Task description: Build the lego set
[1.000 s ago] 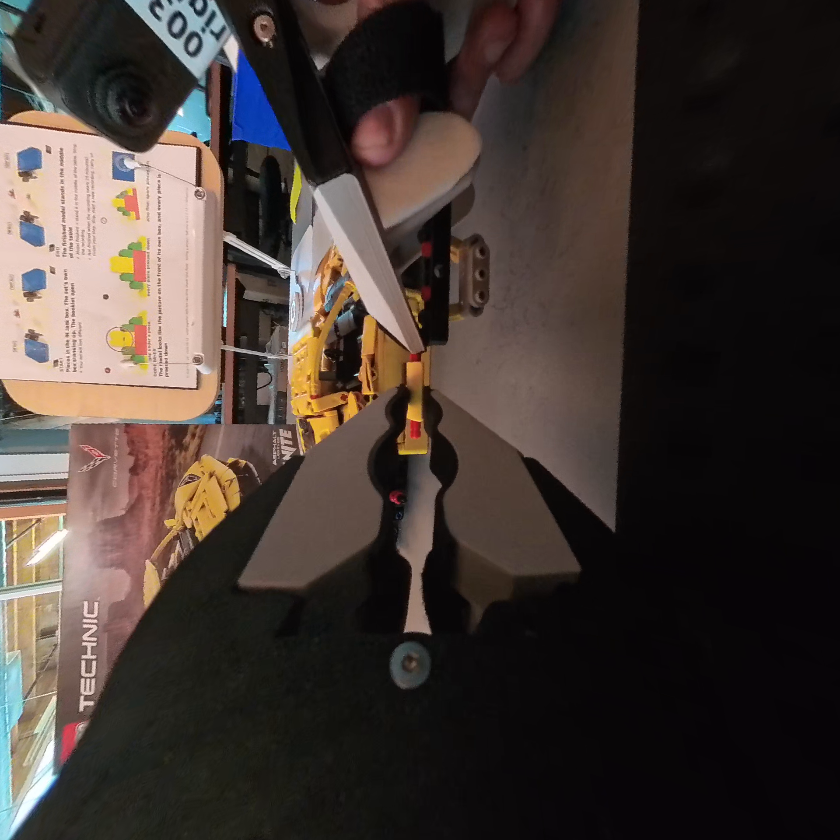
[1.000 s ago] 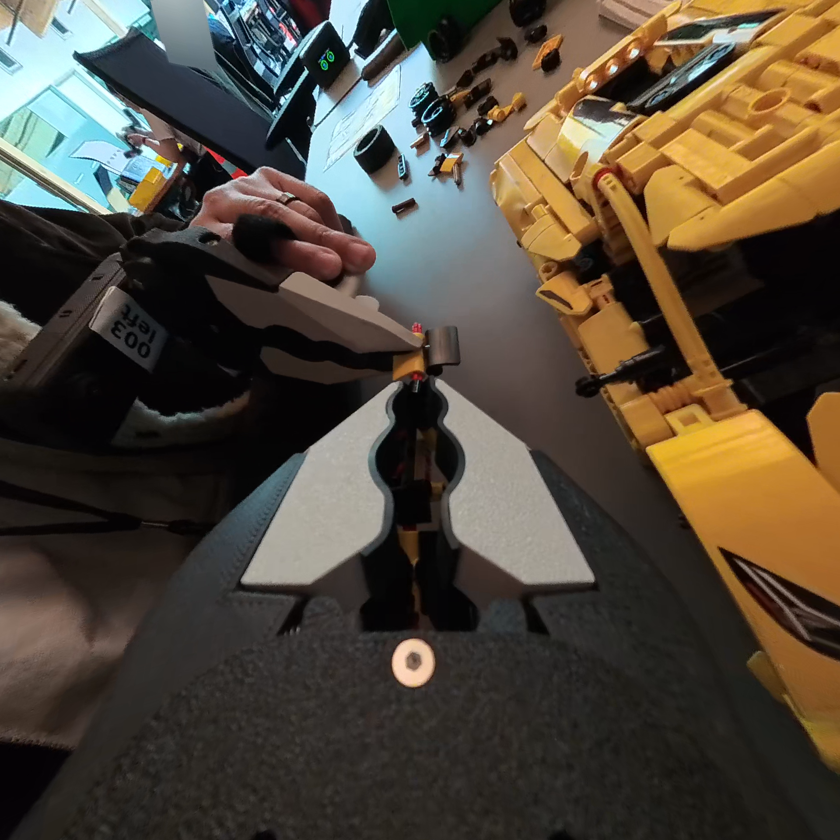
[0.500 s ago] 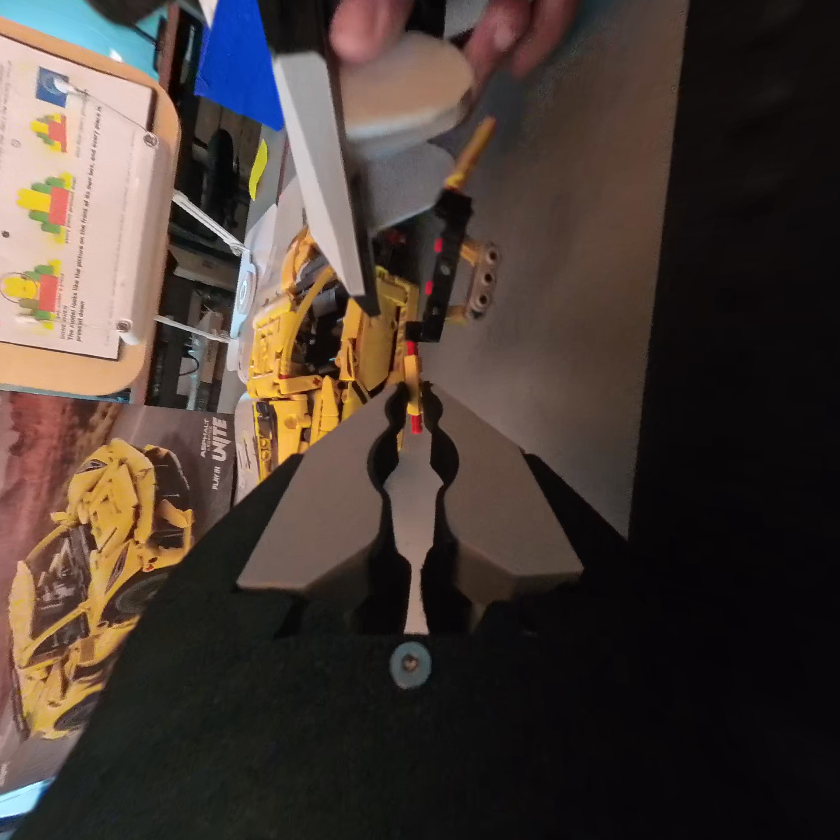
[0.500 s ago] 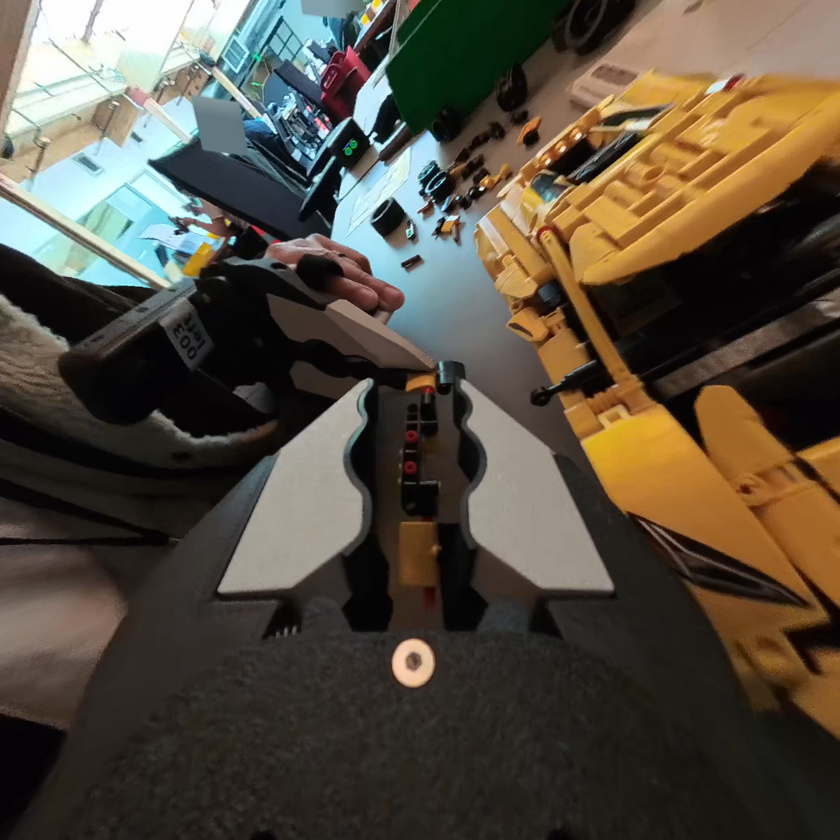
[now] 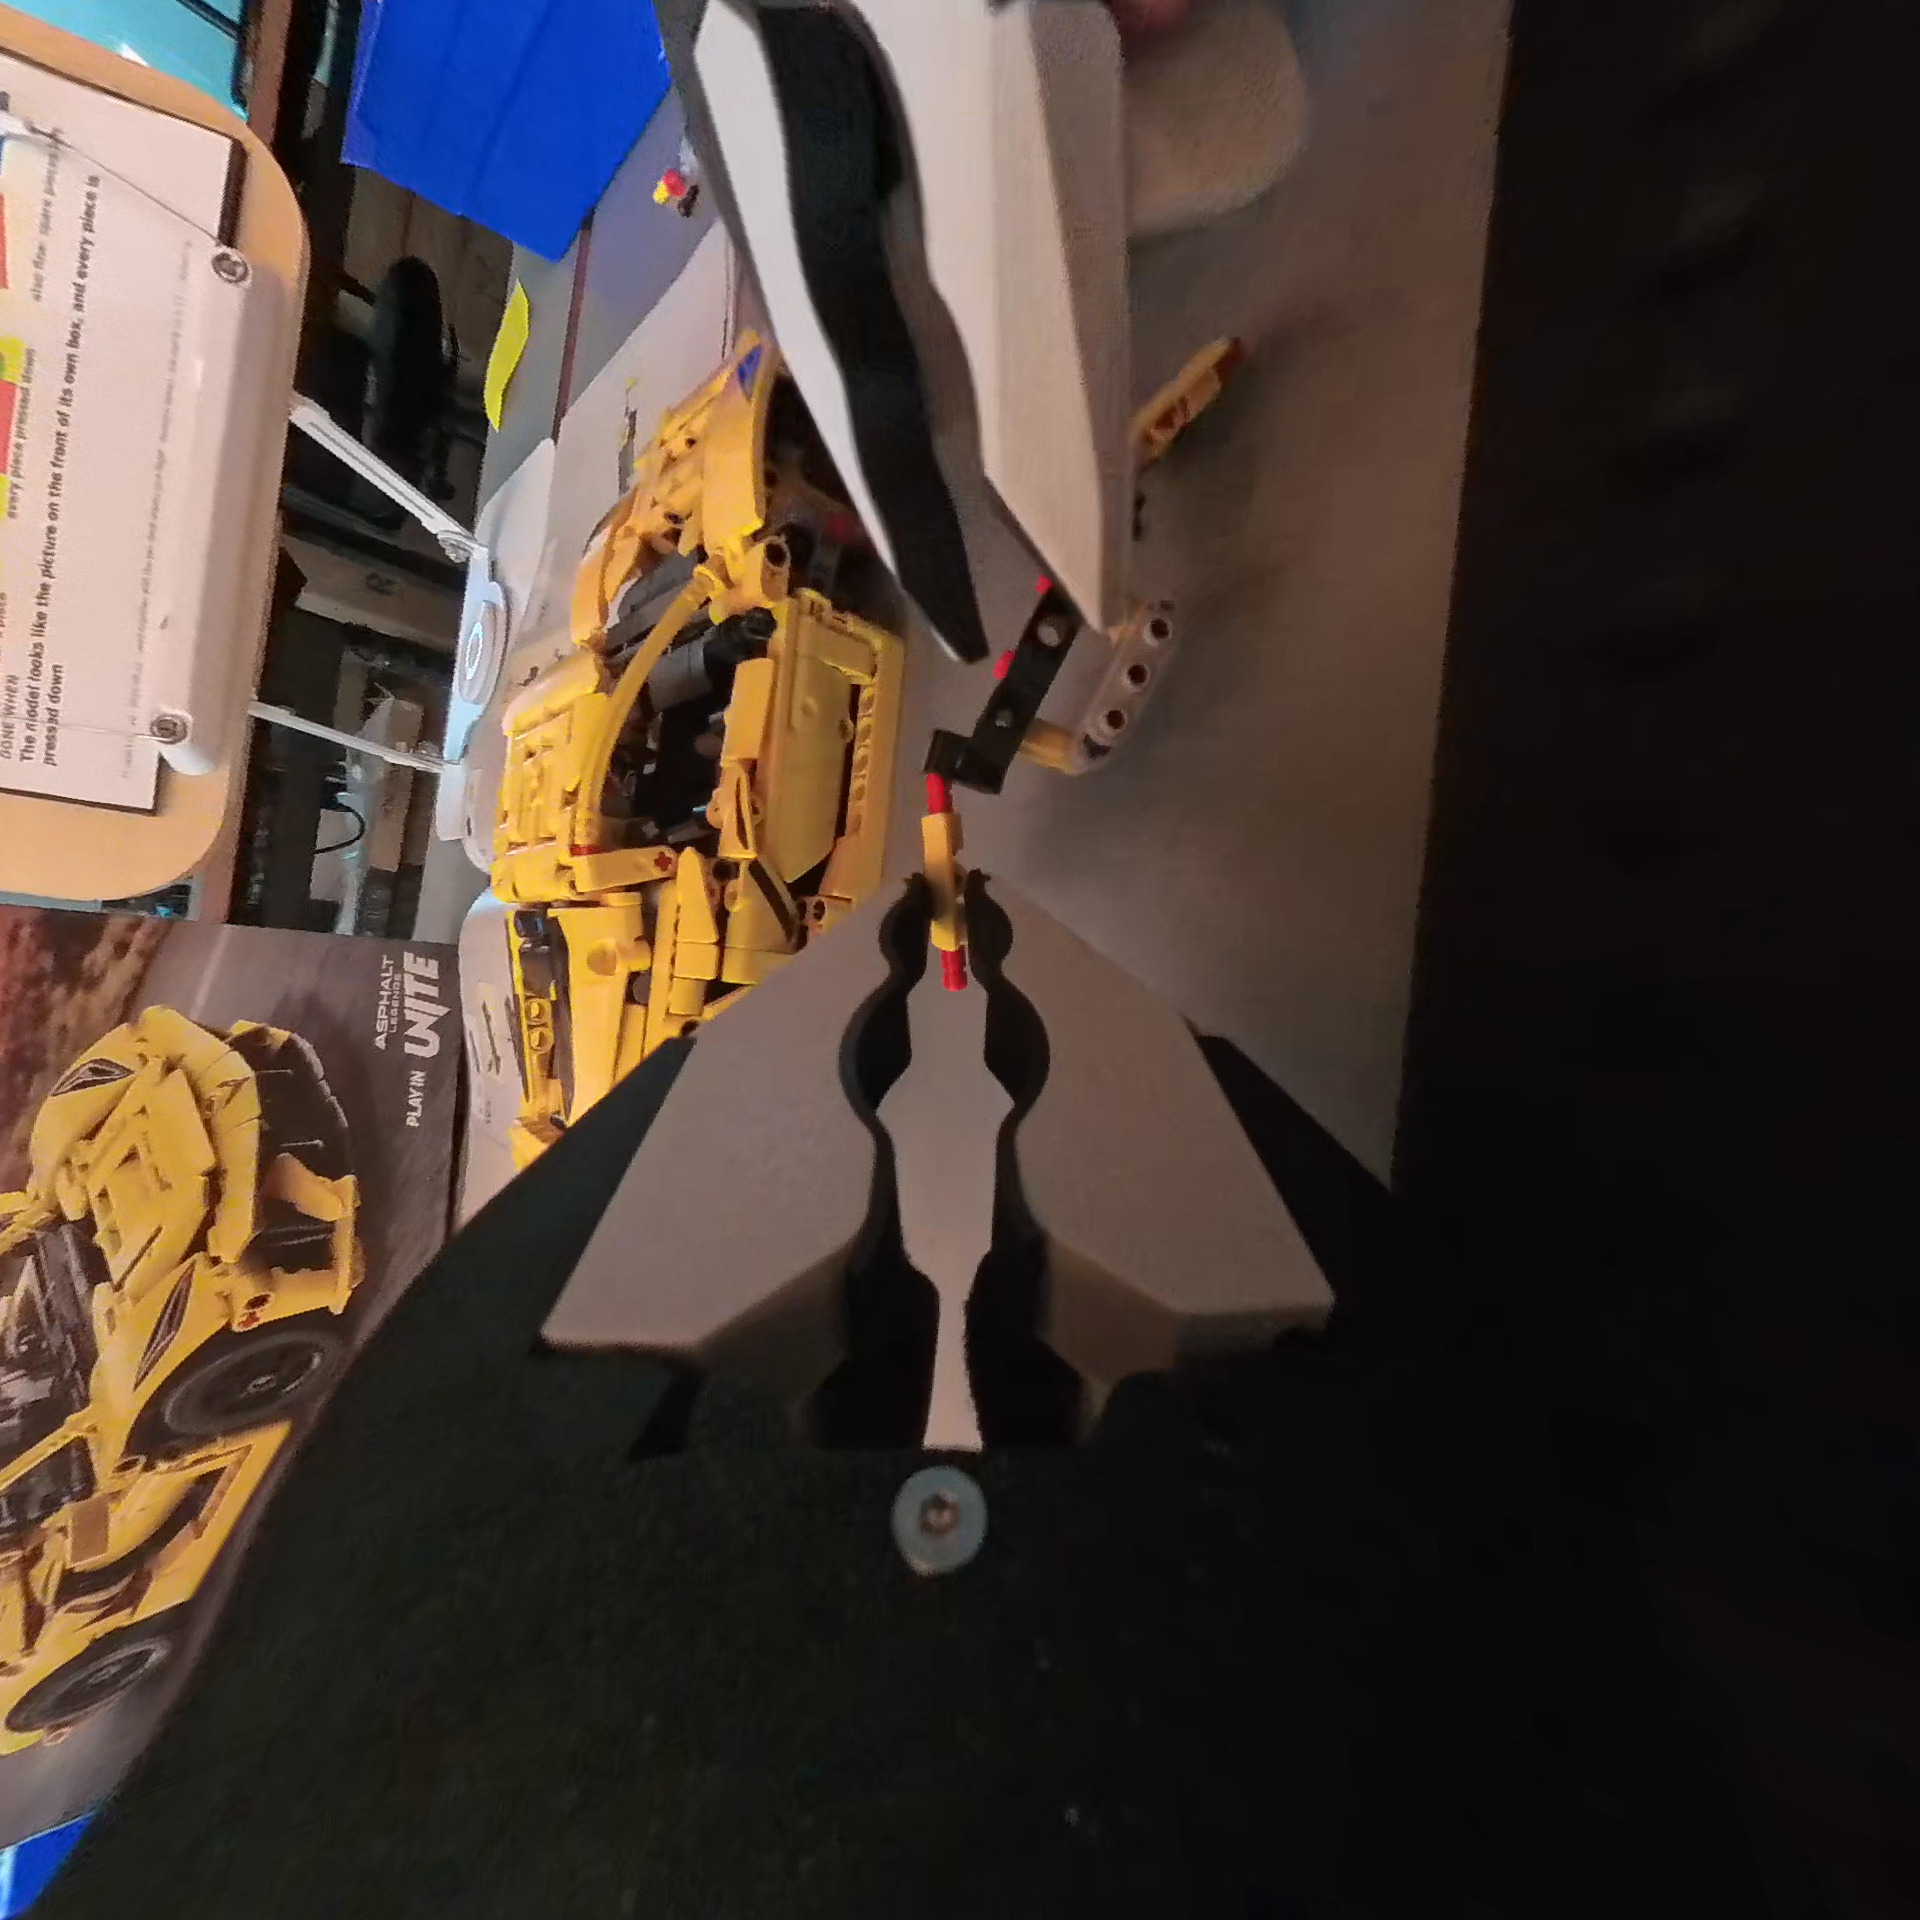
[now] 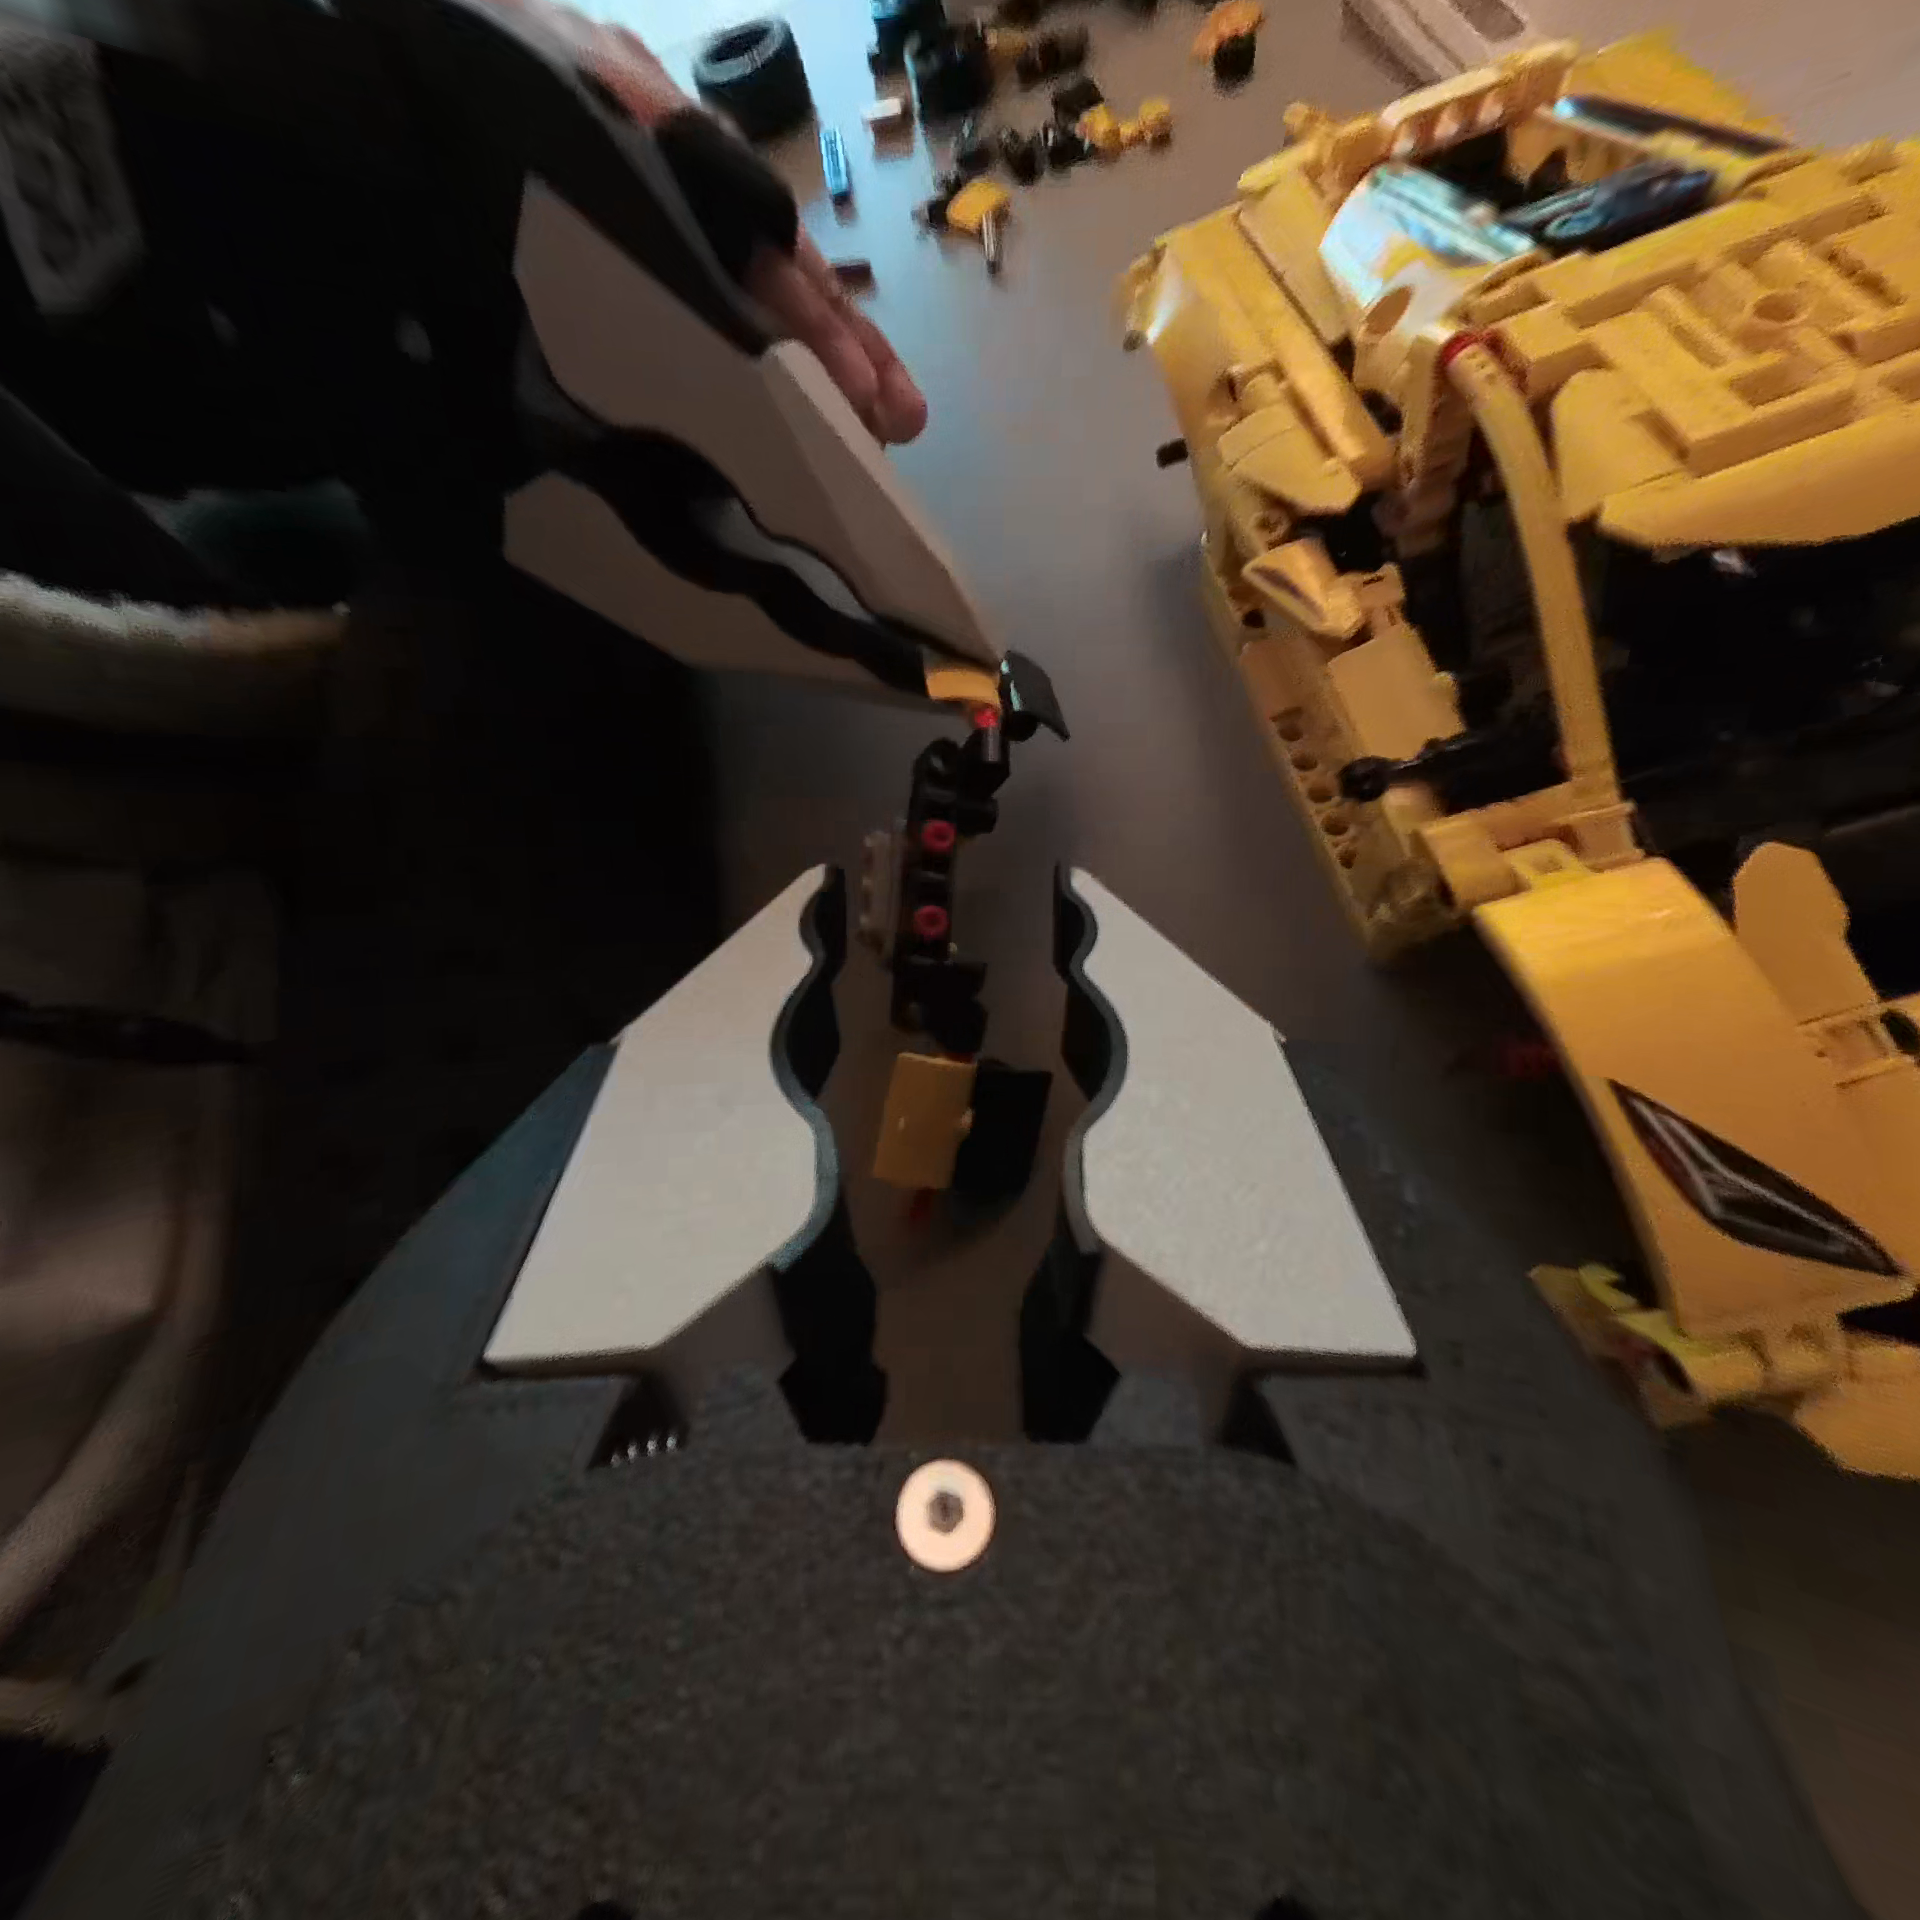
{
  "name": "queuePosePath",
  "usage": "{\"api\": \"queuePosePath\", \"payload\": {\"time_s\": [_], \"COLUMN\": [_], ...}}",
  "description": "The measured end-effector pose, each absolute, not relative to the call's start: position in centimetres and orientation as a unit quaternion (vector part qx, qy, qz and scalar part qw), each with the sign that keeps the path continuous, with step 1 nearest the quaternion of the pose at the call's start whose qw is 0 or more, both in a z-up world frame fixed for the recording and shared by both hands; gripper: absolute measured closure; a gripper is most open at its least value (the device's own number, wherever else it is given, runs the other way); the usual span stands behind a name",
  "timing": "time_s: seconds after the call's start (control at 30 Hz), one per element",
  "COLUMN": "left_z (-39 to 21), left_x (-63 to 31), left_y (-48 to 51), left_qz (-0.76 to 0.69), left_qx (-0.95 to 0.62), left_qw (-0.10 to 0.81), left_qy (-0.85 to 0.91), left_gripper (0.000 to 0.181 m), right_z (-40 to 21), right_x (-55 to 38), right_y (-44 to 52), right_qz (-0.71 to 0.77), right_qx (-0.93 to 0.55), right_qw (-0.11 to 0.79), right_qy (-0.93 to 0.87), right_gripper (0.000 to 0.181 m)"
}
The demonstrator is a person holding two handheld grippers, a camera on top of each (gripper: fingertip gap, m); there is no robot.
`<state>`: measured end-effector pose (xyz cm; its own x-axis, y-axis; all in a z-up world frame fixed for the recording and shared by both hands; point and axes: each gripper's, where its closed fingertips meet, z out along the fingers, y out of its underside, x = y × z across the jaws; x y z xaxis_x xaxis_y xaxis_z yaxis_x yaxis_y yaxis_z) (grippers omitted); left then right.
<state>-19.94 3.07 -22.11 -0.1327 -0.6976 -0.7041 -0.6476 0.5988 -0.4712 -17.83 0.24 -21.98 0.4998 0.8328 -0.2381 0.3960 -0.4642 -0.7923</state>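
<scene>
Gripping one small yellow peg with red tips: left gripper | right gripper wide, holding nothing | one black pinned beam assembly | one yellow brick-built car

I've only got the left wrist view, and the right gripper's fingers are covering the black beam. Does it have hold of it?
Observer: No. In the right wrist view, the right gripper has its jaws open. The black beam sits between them with a gap on each side.
Operator: My left gripper is shut on the yellow connector. Any spare parts around? I see only the yellow car.
Observer: Yes. A black tyre and a scatter of small pieces lie at the far end of the table.
</scene>
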Motion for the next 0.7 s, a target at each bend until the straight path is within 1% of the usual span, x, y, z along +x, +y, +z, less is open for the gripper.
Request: {"api": "queuePosePath", "payload": {"time_s": [0.07, 0.13, 0.2, 0.3, 0.37, 0.53, 0.7], "left_z": [-22.2, -22.3, -22.4, -22.6, -22.7, -22.8, -22.6], "left_x": [-19.9, -19.9, -19.7, -19.6, -19.6, -19.6, -19.6], "left_y": [3.0, 2.8, 2.6, 2.4, 2.3, 2.2, 1.6], "left_qz": [-0.018, -0.003, 0.004, 0.012, 0.015, 0.044, 0.095], "left_qx": [-0.439, -0.426, -0.416, -0.408, -0.404, -0.379, -0.309], "left_qw": [0.484, 0.487, 0.486, 0.484, 0.484, 0.490, 0.508], "left_qy": [0.757, 0.762, 0.769, 0.774, 0.776, 0.784, 0.798], "left_gripper": [0.175, 0.175, 0.175, 0.175, 0.175, 0.175, 0.175], "right_z": [-22.4, -22.1, -21.6, -22.5, -22.2, -22.4, -22.6], "right_x": [-18.1, -18.4, -18.7, -19.1, -19.3, -19.3, -19.4], "right_y": [0.0, 0.1, 0.4, 0.4, 0.4, 0.3, -0.5], "right_qz": [0.309, 0.354, 0.402, 0.417, 0.414, 0.409, 0.389], "right_qx": [-0.801, -0.802, -0.801, -0.813, -0.809, -0.811, -0.806], "right_qw": [0.338, 0.323, 0.306, 0.269, 0.276, 0.271, 0.258], "right_qy": [-0.386, -0.355, -0.321, -0.304, -0.312, -0.318, -0.365], "right_gripper": [0.144, 0.145, 0.149, 0.153, 0.167, 0.168, 0.168]}}
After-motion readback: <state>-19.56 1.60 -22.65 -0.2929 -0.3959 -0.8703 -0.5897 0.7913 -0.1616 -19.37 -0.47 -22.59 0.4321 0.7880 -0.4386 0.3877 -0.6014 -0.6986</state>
